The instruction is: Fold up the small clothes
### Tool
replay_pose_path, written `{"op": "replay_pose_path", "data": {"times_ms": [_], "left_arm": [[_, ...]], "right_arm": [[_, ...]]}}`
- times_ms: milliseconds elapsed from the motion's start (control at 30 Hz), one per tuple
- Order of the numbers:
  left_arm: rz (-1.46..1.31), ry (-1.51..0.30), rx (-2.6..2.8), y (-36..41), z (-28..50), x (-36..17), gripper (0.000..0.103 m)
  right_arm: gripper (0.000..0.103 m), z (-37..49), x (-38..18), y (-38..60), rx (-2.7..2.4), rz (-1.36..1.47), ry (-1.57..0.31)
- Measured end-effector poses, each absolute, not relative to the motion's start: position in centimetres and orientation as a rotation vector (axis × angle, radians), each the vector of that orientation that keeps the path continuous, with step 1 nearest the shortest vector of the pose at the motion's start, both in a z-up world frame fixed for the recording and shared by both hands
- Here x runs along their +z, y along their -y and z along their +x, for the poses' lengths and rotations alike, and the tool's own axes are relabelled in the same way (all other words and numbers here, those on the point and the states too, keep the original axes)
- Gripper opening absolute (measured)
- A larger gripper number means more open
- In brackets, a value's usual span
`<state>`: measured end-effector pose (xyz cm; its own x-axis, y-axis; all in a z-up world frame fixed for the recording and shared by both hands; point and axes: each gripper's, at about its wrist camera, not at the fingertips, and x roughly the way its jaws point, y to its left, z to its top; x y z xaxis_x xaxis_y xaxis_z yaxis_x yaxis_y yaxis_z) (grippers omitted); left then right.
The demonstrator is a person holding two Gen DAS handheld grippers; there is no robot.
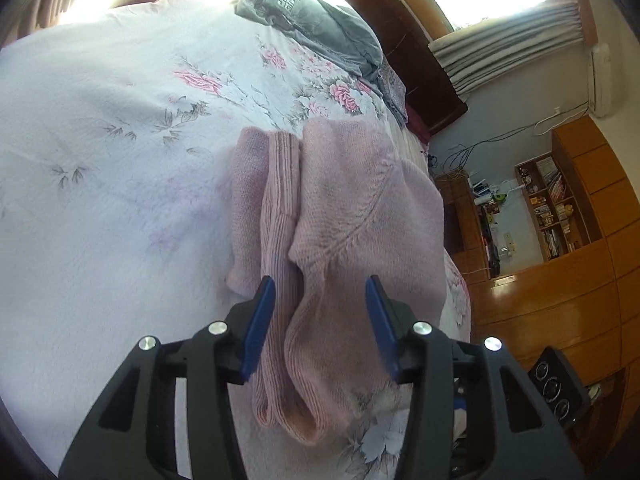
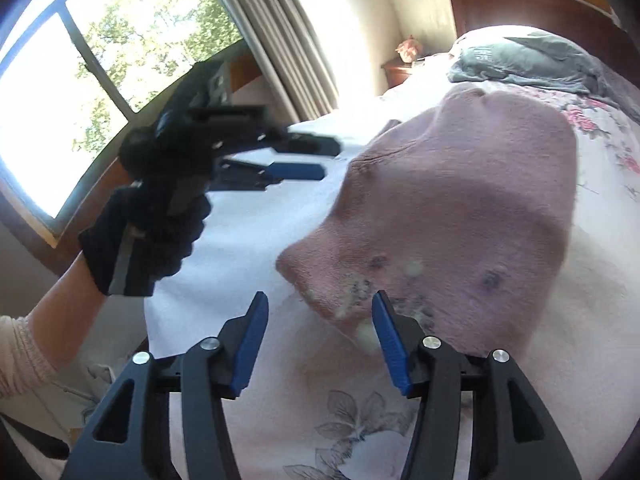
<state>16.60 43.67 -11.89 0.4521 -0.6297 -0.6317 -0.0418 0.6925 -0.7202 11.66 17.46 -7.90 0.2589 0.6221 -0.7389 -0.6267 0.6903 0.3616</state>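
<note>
Item: pink sweater (image 1: 344, 200), small, knit. Location: on floral bedspread (image 1: 120, 120), toward the bed's edge, at 12 o'clock from both claws.

Progress: partly folded. Both sleeves laid inward over the body, meeting along a centre line in the left wrist view; ribbed cuffs at 6 o'clock, toward the camera. Body not yet doubled over; probably one crosswise fold left, then squaring up. No other small clothes visible awaiting folding.

Appearance: dusty pink, fine ribbing on sleeves, raglan seam running diagonally. Right wrist view blurred; pale decoration with dark spots near the lower edge, possibly a stitched motif, not clear enough to say. Soft, limp, likely to slump when lifted.

Left claw (image 1: 320, 300): spread wide, blue pads either side of the cuffs, gripping nothing; whether the pads touch the knit cannot be told. Also visible in the right wrist view at 10 o'clock, held in a black glove (image 2: 140, 240), raised off the bed.

Right claw (image 2: 320, 320): spread wide, empty, lower edge of the sweater between the pads at 12 o'clock.

Other: grey bedding (image 1: 320, 28) at the headboard end, well apart.
</note>
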Motion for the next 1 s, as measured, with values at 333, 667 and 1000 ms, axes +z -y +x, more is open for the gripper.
{"op": "replay_pose_path", "data": {"times_ms": [333,667,1000], "left_arm": [[-0.677,-1.175,-0.391,-38.5,12.2,-15.6,0.008],[-0.732,-1.098,-0.301,-41.8,8.4,-17.3,0.006],[-0.482,-0.987,-0.291,-43.2,13.0,-9.4,0.039]], "right_arm": [[0.060,16.8,-12.3,-6.5,0.588,0.380,-1.172],[0.059,17.2,-14.5,-10.3,0.543,0.242,-1.225],[0.060,17.8,-9.9,-10.4,0.571,0.148,-1.118]]}}
